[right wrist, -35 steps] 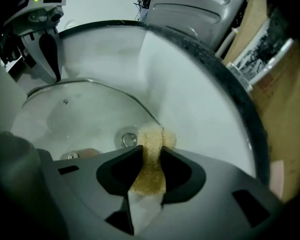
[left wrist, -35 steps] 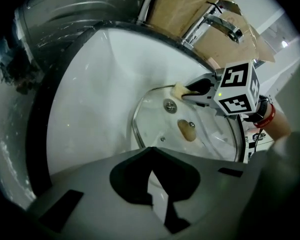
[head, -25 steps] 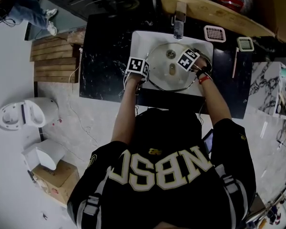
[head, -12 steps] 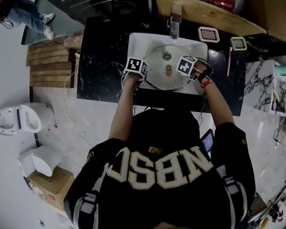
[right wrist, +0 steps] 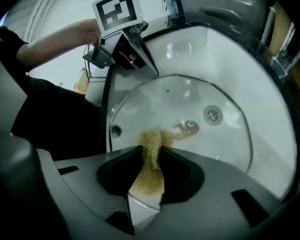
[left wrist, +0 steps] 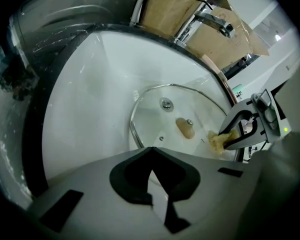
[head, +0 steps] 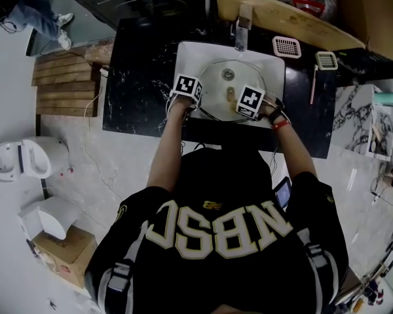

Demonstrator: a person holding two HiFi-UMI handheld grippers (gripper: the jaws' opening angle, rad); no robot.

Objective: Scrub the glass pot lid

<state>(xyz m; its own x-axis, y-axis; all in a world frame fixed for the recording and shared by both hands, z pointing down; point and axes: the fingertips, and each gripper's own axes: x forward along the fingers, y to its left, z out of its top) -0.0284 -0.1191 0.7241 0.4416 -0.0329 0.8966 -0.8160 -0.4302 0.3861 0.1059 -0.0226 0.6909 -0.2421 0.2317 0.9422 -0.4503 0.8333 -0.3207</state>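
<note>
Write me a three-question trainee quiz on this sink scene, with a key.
1. Pick one. The right gripper is shut on: A) a wire brush; B) a yellow sponge; C) a folded cloth.
2. True or false: the glass lid lies on the black counter, outside the basin.
3. Fill in the blank: the ___ gripper is clamped on the lid's rim.

Key
1. B.
2. False: it lies in the white sink.
3. Left: the left gripper has its jaws together at the rim.
</note>
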